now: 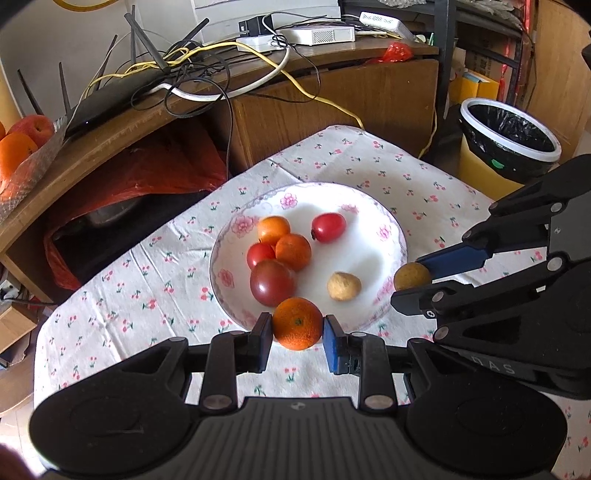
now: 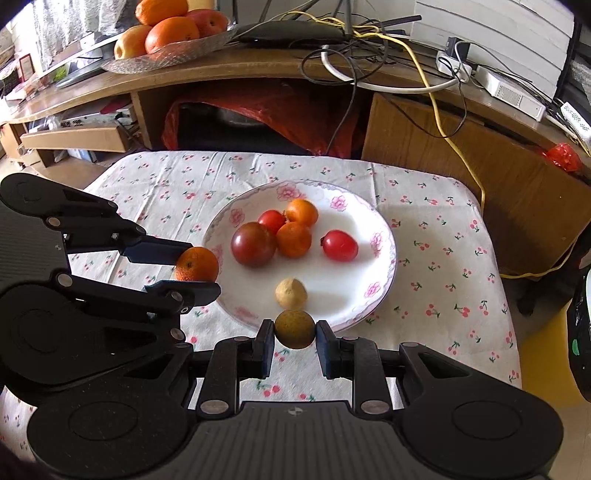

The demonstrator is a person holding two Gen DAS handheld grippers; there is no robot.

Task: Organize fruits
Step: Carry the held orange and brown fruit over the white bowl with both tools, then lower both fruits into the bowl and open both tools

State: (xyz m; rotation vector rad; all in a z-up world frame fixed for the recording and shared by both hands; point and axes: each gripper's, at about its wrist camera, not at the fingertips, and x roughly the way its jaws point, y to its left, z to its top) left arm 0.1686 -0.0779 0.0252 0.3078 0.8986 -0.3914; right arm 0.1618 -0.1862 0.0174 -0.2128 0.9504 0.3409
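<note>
A white flowered plate [image 1: 369,206] [image 2: 373,291] sits on the cherry-print cloth. On it lie a dark red tomato [image 1: 272,282] [image 2: 254,244], two small red tomatoes [image 1: 328,228] [image 2: 340,245], two small oranges [image 1: 293,252] [image 2: 294,239] and a tan longan [image 1: 344,286] [image 2: 291,293]. My left gripper [image 1: 297,330] [image 2: 197,267] is shut on an orange mandarin [image 1: 297,324] [image 2: 197,264] at the plate's near-left rim. My right gripper [image 2: 294,334] [image 1: 417,278] is shut on a brownish longan [image 2: 294,328] [image 1: 412,276] at the plate's near edge.
A wooden desk [image 1: 147,118] [image 2: 221,70] behind the table carries a router, cables and a glass dish of oranges and apples [image 2: 166,33]. A red bag [image 2: 258,110] lies under it. A yellow bin [image 1: 506,140] with a black liner stands at the right.
</note>
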